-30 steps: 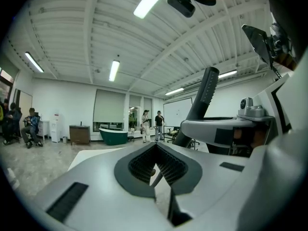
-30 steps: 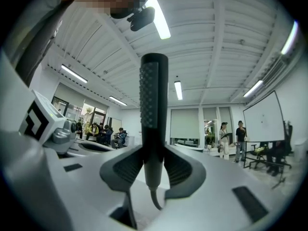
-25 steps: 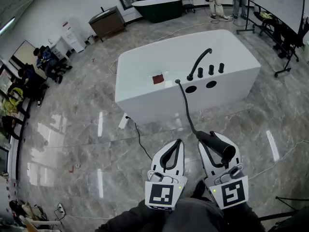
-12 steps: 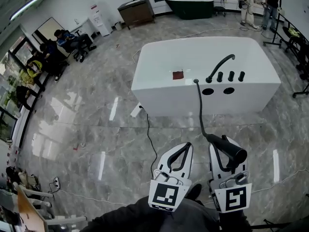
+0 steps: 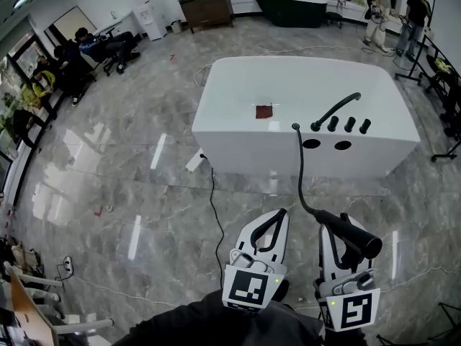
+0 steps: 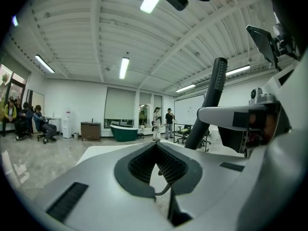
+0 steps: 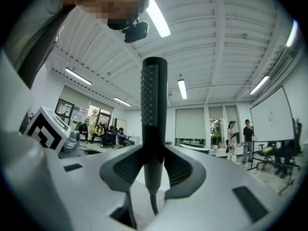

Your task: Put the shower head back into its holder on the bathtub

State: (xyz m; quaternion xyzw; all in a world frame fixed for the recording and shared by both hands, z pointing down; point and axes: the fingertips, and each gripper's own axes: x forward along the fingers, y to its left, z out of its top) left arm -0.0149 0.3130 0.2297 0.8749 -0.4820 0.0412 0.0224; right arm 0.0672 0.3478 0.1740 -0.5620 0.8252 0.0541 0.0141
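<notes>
A white bathtub [image 5: 238, 143] stands ahead on the marble floor, with a black spout [image 5: 335, 109], three black knobs and two dark holes [image 5: 311, 143] along its near rim. A black hose [image 5: 300, 171] runs from the rim down to the black shower head [image 5: 351, 233]. My right gripper [image 5: 338, 231] is shut on that shower head, seen upright between the jaws as a ribbed black handle [image 7: 154, 124]. My left gripper [image 5: 272, 223] is beside it, jaws together and holding nothing [image 6: 156, 165]. Both grippers are well short of the tub.
A dark red patch [image 5: 264, 111] lies on the tub. A black cable [image 5: 212, 207] trails over the floor from the tub's left end. People sit at the far left [image 5: 94, 45], others stand at the back right [image 5: 412, 9]. A dark green tub [image 5: 292, 4] is behind.
The view has swung so the bathtub sits a little closer and more centred. The right gripper keeps the shower head; both grippers hold the same pose low in the view.
</notes>
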